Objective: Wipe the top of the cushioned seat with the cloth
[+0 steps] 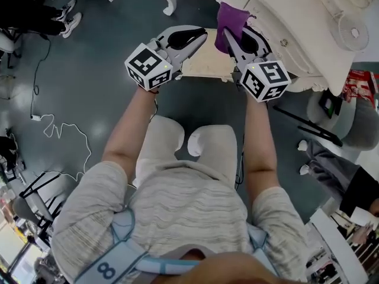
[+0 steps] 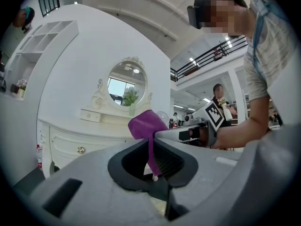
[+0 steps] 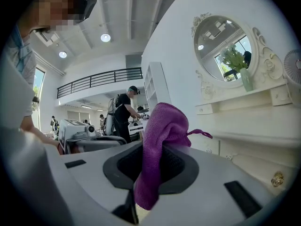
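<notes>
The purple cloth (image 1: pixel 230 20) is bunched up and hangs from my right gripper (image 1: pixel 228 38), which is shut on it; in the right gripper view the cloth (image 3: pixel 164 124) fills the gap between the jaws. My left gripper (image 1: pixel 200 35) is close beside it on the left, its jaws together with nothing held. From the left gripper view the cloth (image 2: pixel 143 125) shows just beyond the jaw tips. Both grippers hover above the cream cushioned seat (image 1: pixel 204 64), which is partly hidden under them.
A white ornate dressing table (image 1: pixel 290 22) with an oval mirror (image 2: pixel 126 84) stands just beyond the seat. A white cable (image 1: pixel 59 129) trails over the grey floor at the left. Other people's feet and a tripod leg (image 1: pixel 308 126) are at the right.
</notes>
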`<action>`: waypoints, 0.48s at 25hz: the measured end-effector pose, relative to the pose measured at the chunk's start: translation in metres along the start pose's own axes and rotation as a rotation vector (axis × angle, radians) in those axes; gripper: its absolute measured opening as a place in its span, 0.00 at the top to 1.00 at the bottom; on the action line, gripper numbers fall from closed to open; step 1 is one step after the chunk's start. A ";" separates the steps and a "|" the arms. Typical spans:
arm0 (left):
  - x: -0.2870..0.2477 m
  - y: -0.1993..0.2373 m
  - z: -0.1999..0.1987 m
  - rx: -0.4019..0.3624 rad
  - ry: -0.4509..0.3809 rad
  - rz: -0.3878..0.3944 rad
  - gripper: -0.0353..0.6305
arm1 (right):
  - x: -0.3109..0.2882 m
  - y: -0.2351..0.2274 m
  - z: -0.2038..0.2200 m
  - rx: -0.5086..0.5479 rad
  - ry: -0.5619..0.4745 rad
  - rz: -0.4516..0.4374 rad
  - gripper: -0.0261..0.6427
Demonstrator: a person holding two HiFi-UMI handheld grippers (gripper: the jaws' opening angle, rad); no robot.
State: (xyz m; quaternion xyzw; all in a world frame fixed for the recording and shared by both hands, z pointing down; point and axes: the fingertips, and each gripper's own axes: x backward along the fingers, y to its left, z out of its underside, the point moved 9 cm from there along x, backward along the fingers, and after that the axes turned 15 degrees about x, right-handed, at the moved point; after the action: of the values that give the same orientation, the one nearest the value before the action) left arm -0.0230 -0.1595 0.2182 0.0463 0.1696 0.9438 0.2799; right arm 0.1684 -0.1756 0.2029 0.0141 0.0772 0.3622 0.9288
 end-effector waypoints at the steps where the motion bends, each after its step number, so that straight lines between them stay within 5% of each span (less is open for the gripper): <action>1: -0.001 0.007 0.009 -0.002 0.002 0.001 0.89 | -0.004 -0.002 0.011 0.004 0.002 0.003 0.86; 12: -0.021 0.074 0.114 -0.046 -0.052 0.030 0.89 | -0.034 -0.006 0.123 0.109 0.007 0.019 0.86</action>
State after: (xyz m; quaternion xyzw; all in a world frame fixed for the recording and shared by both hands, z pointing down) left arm -0.0229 -0.1957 0.3511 0.0671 0.1400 0.9500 0.2710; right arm 0.1668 -0.1988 0.3286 0.0644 0.0998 0.3662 0.9229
